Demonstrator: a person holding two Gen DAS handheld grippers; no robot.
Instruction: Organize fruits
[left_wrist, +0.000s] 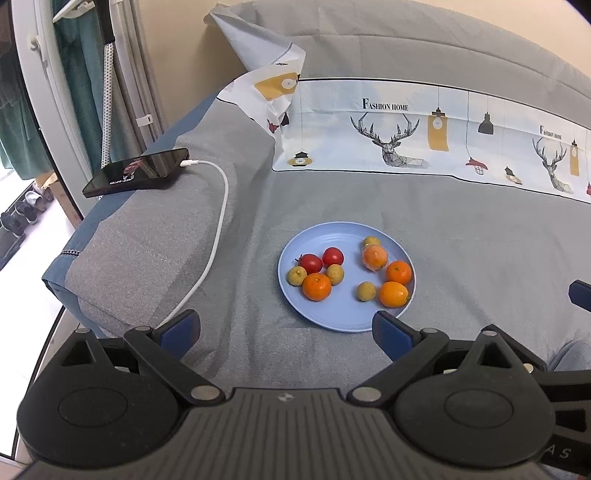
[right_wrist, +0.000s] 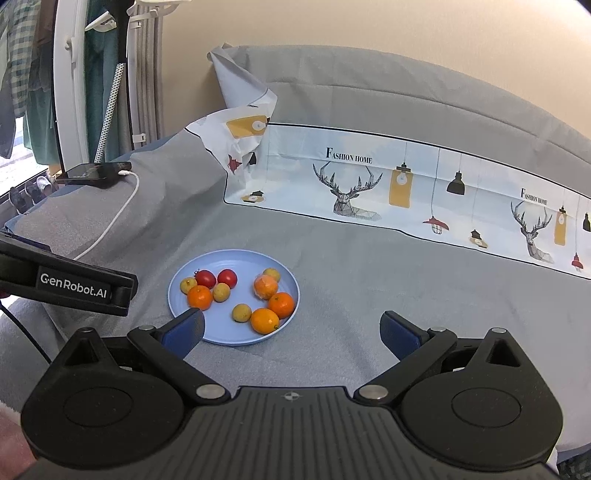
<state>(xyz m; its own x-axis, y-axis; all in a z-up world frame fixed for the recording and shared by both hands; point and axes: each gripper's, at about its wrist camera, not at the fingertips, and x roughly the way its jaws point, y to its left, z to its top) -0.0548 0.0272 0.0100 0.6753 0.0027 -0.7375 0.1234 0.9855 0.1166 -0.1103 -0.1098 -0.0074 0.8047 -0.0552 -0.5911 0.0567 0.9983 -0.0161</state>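
A light blue plate (left_wrist: 343, 317) (right_wrist: 221, 334) lies on the grey bed cover. It holds two red tomatoes (left_wrist: 311, 262) (right_wrist: 205, 278), several oranges (left_wrist: 317, 287) (right_wrist: 200, 297) and several small yellow-green fruits (left_wrist: 366, 291) (right_wrist: 242, 312). One orange (left_wrist: 374, 257) (right_wrist: 265, 287) looks wrapped in clear film. My left gripper (left_wrist: 286, 330) hovers open just short of the plate's near rim, nothing between its fingers. My right gripper (right_wrist: 291, 330) is open too, its left finger (right_wrist: 184, 330) overlapping the plate's near left edge. The left gripper's body (right_wrist: 70, 284) shows at the right wrist view's left side.
A black phone (left_wrist: 136, 171) (right_wrist: 94, 174) with a white charging cable (left_wrist: 214, 236) rests on a grey pillow to the left. A folded deer-print sheet (left_wrist: 406, 136) (right_wrist: 369, 184) lies behind the plate. The bed edge, floor and shoes (left_wrist: 22, 216) are far left.
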